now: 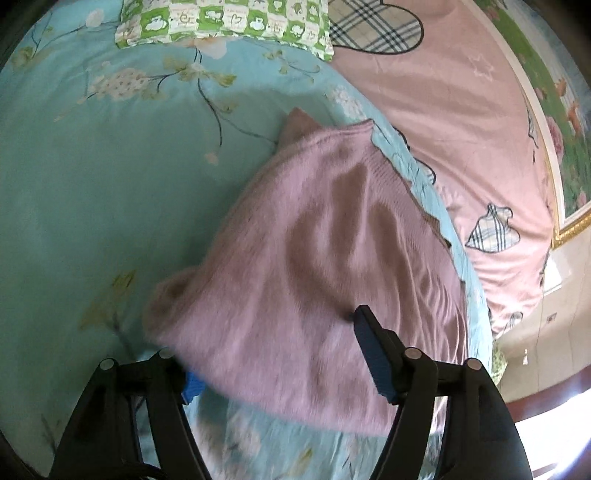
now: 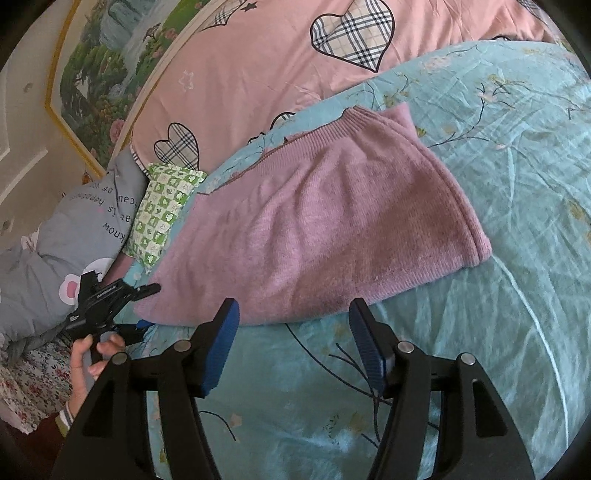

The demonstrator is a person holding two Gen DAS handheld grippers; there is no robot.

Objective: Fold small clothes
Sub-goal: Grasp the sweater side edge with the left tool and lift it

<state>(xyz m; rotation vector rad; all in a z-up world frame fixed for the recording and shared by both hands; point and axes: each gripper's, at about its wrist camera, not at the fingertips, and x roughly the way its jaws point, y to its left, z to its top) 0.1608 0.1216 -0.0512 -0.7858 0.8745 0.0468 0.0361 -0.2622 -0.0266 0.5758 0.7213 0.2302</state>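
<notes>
Your right tongs [image 2: 293, 343] at the bottom of the frame stand apart over bare teal bedspread [image 2: 480, 332], holding nothing. Your left tongs [image 1: 273, 354] are also spread, the pink sweater [image 1: 314, 258] lying loose between them. It sits mid-frame on the bed, below the pink quilt [image 2: 258, 66].

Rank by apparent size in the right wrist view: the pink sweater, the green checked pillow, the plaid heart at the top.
1. pink sweater, by far largest.
2. green checked pillow and plaid heart look alike; distance from the camera makes ranking unsure.
</notes>
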